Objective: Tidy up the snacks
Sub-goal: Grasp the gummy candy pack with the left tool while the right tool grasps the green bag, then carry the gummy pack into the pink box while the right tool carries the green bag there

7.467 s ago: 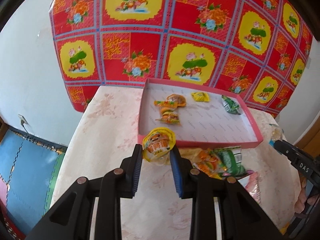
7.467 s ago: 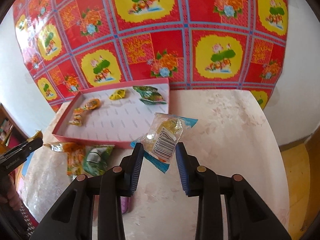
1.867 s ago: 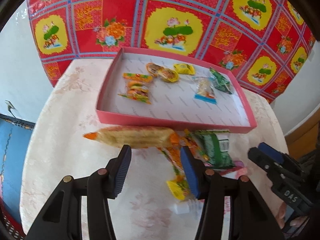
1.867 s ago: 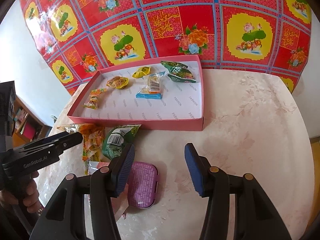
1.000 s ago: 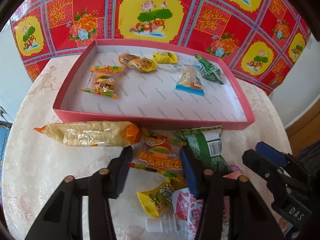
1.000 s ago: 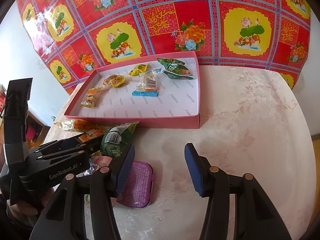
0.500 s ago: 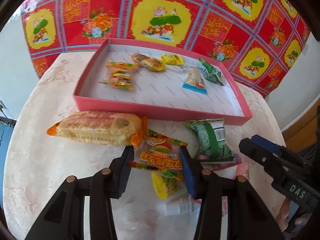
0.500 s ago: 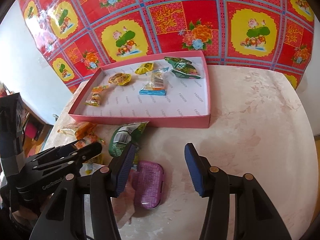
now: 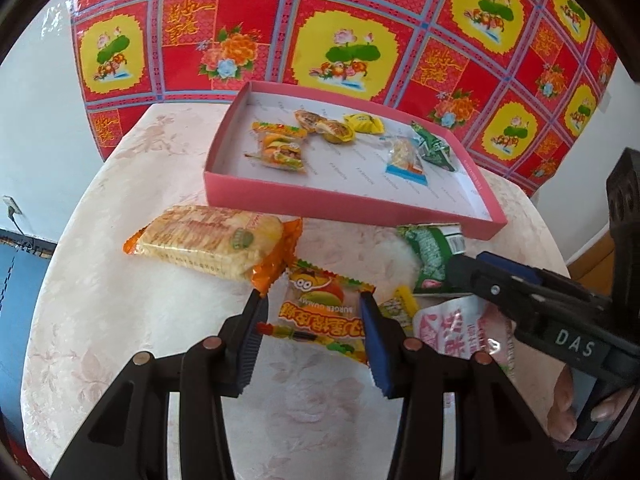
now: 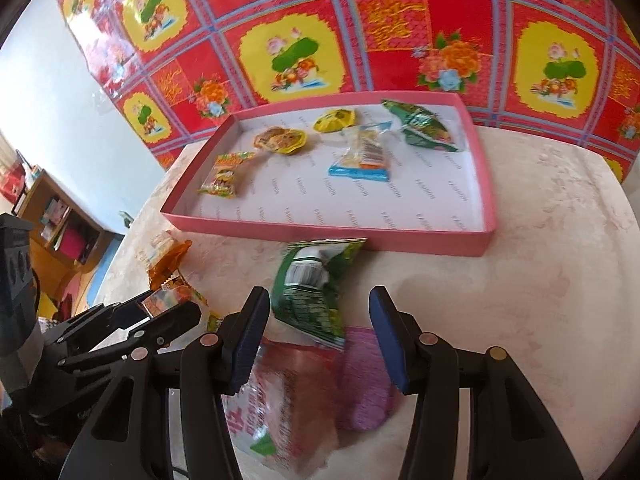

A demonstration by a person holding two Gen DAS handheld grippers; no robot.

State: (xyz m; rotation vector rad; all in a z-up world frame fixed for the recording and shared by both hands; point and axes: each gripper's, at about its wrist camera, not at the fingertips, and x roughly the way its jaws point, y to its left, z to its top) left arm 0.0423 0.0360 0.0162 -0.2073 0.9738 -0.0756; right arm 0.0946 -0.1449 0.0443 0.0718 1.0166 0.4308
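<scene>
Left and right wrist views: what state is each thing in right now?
Left tongs: open, straddling the burger gummy pack, which lies flat on the table.
Right tongs: open, empty, above the green packet.
Pink tray: lidless, holding six small snacks.
Cracker pack: sealed, lying outside the tray.
Purple case: closed, on the table.

A red and yellow floral cloth hangs across the top of both frames. A pale wall fills the left edge. A wooden shelf with books stands at mid left of the right wrist frame.
</scene>
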